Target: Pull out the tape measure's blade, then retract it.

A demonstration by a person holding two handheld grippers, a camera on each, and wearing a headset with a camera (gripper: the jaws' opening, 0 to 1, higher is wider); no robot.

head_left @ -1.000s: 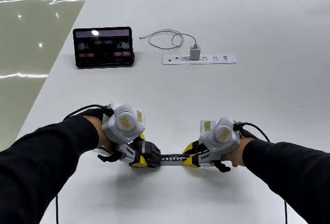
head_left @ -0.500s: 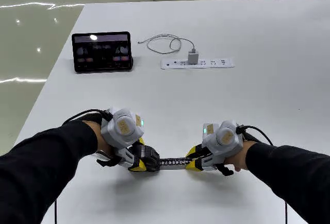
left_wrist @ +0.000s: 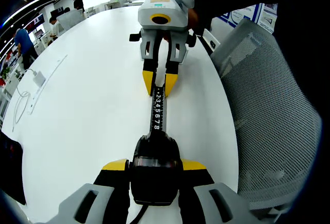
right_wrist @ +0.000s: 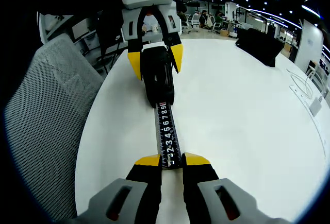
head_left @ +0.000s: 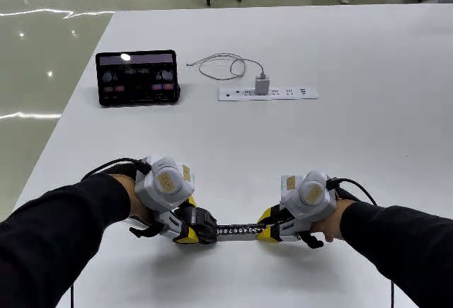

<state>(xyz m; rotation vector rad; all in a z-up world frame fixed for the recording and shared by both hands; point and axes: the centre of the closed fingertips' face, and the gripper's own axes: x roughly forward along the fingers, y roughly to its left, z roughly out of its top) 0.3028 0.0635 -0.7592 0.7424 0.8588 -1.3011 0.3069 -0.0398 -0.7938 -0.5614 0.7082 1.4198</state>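
The black tape measure case (head_left: pixel 201 224) lies low over the white table's near edge, clamped by my left gripper (head_left: pixel 190 227). In the left gripper view the case (left_wrist: pixel 154 161) sits between the yellow-tipped jaws of my left gripper (left_wrist: pixel 154 165). A short stretch of black blade with white numbers (head_left: pixel 239 231) runs right from the case. My right gripper (head_left: pixel 267 227) is shut on the blade's end. The right gripper view shows the blade (right_wrist: pixel 165 135) leading from my right gripper (right_wrist: pixel 170 160) to the case (right_wrist: pixel 157 74).
On the white table (head_left: pixel 340 110) a dark tablet (head_left: pixel 136 77) stands at the far left. A white power strip (head_left: pixel 267 93) with a charger and coiled cable (head_left: pixel 225 64) lies beside it. A grey mesh chair (left_wrist: pixel 268 116) sits close behind the table edge.
The grippers have drawn apart, so a longer stretch of blade shows between them. The head camera has tilted, shifting the whole scene downward in the picture.
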